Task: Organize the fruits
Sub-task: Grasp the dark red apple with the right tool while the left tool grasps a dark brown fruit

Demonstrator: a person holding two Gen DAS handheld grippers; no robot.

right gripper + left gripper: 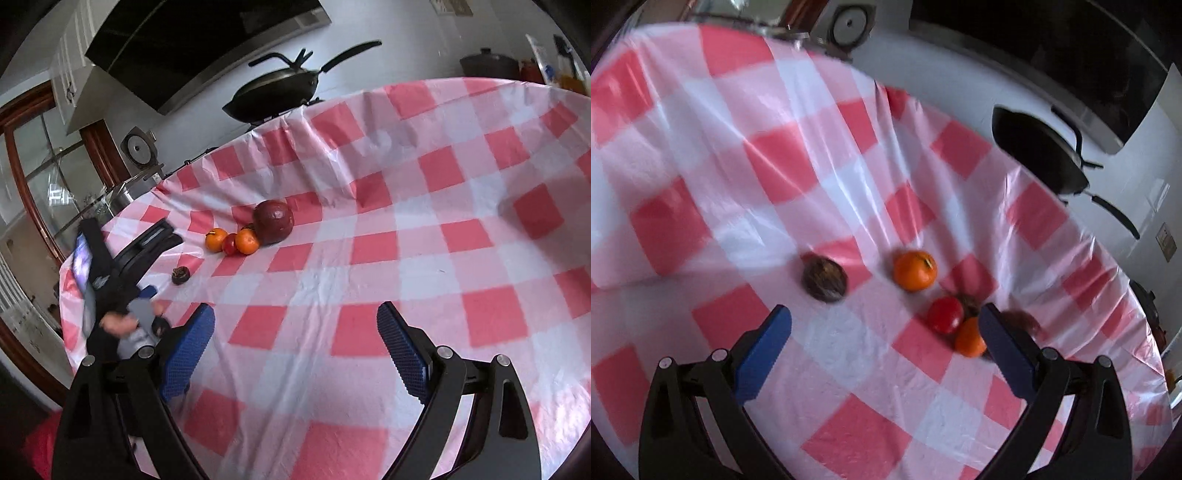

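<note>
Hovering over the red-and-white checked tablecloth (701, 229), the left gripper (884, 326) has its blue pads spread wide and nothing between them. Just ahead of it lies a small dark brown fruit (824, 280), apart from the others, and to its right an orange (915, 270). Nearer the right pad sit a small red fruit (945, 314) and a second orange (968, 338), touching each other — that orange is partly hidden behind the pad. The right gripper (295, 332) is also wide open and empty, well back from the fruit. From its view a large dark red fruit (273, 221) rests against the cluster's right side. Beyond the cloth's far edge stands a black pan (277, 92).
</note>
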